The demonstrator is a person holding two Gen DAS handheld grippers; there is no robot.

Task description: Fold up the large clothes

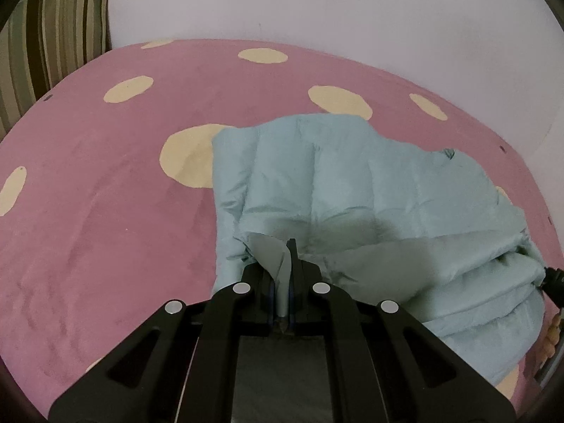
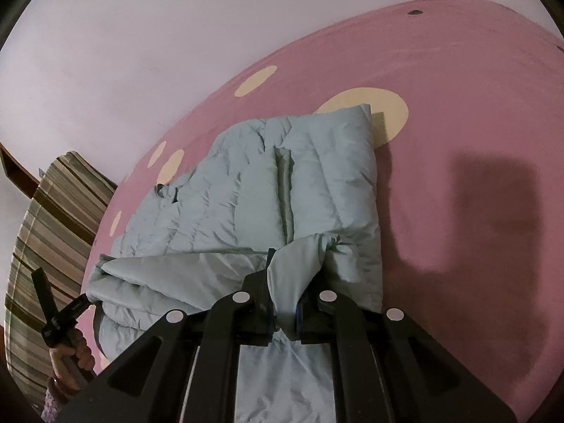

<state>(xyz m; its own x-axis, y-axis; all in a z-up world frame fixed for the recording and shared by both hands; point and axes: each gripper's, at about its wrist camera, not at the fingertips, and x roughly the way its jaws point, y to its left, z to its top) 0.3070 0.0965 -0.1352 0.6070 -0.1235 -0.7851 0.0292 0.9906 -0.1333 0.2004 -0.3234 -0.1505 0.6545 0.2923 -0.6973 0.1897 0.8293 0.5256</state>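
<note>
A pale blue quilted jacket [image 1: 352, 183] lies on a pink bed cover with cream dots [image 1: 105, 183]. Its near edge is lifted and folded over the rest. My left gripper [image 1: 287, 246] is shut on a pinch of that lifted edge, with cloth running down between its fingers. In the right wrist view the same jacket [image 2: 246, 190] spreads away from me, and my right gripper [image 2: 282, 261] is shut on another bunch of the lifted hem. The left gripper [image 2: 67, 313] also shows at the lower left there, held by a hand [image 2: 74, 356].
A striped brown and green cushion [image 1: 53, 35] stands at the bed's far left corner, seen too as a striped cushion [image 2: 46, 246] in the right wrist view. A pale wall [image 1: 352, 7] runs behind the bed. A dark shadow [image 2: 493, 204] falls on the pink cover [image 2: 458, 70].
</note>
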